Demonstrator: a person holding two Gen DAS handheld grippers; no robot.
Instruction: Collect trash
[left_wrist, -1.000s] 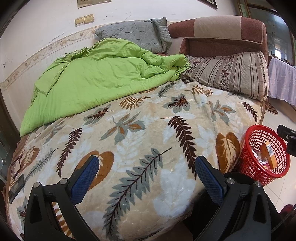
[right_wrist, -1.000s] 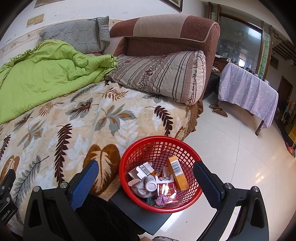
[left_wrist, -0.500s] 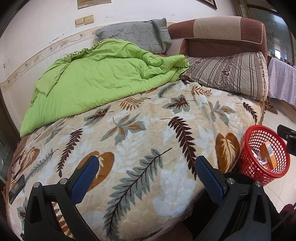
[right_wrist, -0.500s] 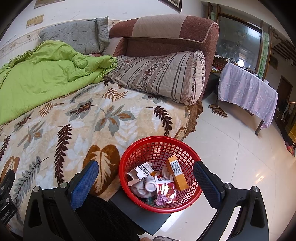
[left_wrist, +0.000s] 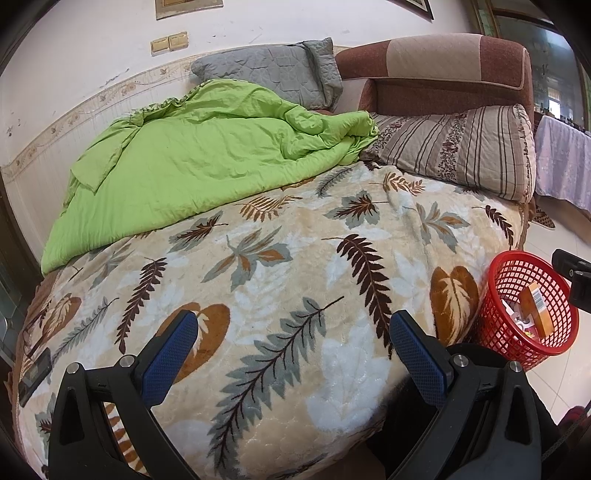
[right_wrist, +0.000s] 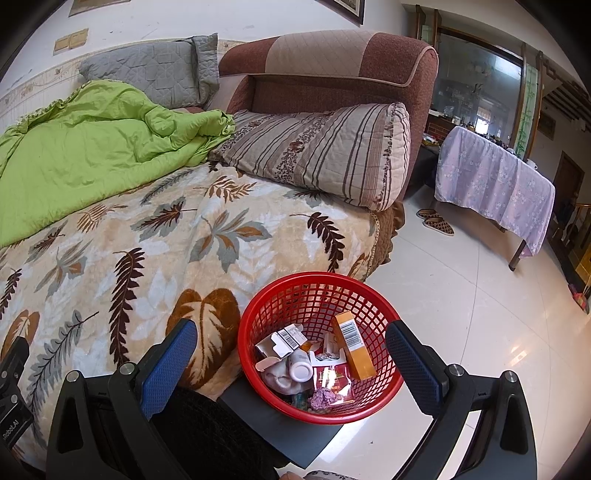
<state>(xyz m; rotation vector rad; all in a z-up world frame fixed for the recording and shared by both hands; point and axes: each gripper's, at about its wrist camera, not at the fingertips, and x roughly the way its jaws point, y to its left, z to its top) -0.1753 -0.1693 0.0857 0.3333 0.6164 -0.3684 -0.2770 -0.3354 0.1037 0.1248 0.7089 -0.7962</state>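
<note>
A red mesh basket (right_wrist: 320, 291) sits beside the bed's near corner and holds trash: an orange box (right_wrist: 354, 345), a white bottle (right_wrist: 300, 370), white cartons and a red wrapper. My right gripper (right_wrist: 291, 350) is open and empty, hovering over the basket. The basket also shows at the right of the left wrist view (left_wrist: 517, 273). My left gripper (left_wrist: 291, 347) is open and empty above the leaf-patterned blanket (left_wrist: 277, 266). I see no loose trash on the bed.
A green quilt (left_wrist: 207, 158), a grey pillow (left_wrist: 273, 70) and a striped pillow (left_wrist: 461, 147) lie at the bed's far side. A purple-draped table (right_wrist: 495, 177) and slippers (right_wrist: 436, 221) stand on the tiled floor to the right.
</note>
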